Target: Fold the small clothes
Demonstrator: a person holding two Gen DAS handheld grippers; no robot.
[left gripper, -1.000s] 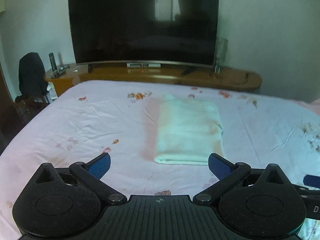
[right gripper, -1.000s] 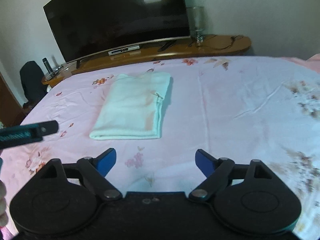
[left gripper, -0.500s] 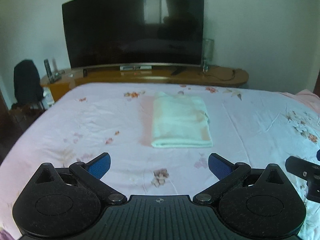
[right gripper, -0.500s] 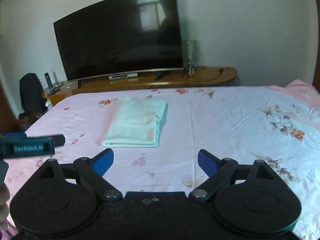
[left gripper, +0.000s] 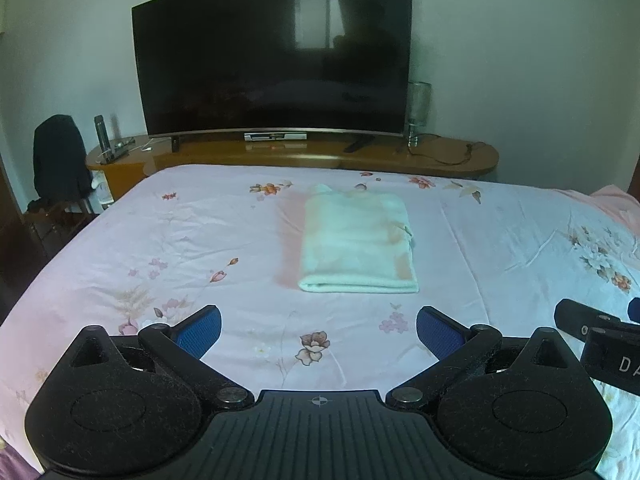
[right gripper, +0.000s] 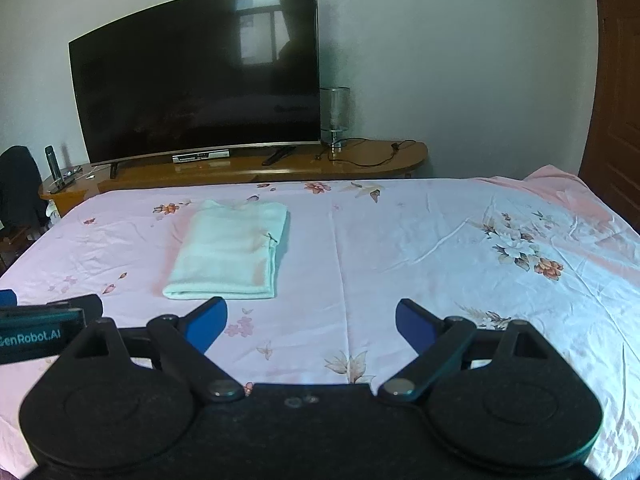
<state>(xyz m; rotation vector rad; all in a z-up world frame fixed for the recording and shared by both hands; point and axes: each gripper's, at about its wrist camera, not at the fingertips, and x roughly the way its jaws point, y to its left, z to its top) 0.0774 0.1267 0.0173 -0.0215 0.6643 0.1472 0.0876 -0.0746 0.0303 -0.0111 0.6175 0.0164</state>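
Observation:
A pale green garment (left gripper: 356,240) lies folded into a neat rectangle on the pink floral bed sheet (left gripper: 180,248); it also shows in the right wrist view (right gripper: 230,254). My left gripper (left gripper: 318,330) is open and empty, held above the sheet a short way in front of the garment's near edge. My right gripper (right gripper: 310,326) is open and empty, above the sheet in front of and to the right of the garment. Neither gripper touches the cloth.
A large curved TV (left gripper: 272,56) stands on a wooden console (left gripper: 296,154) beyond the bed's far edge, with a glass lamp (left gripper: 418,114) on it. A chair with dark clothing (left gripper: 60,160) stands at the left. The other gripper's body (left gripper: 600,344) shows at the right edge.
Both grippers have drawn back and risen from the folded garment, which now sits farther off. Both have stayed open. The garment has not moved.

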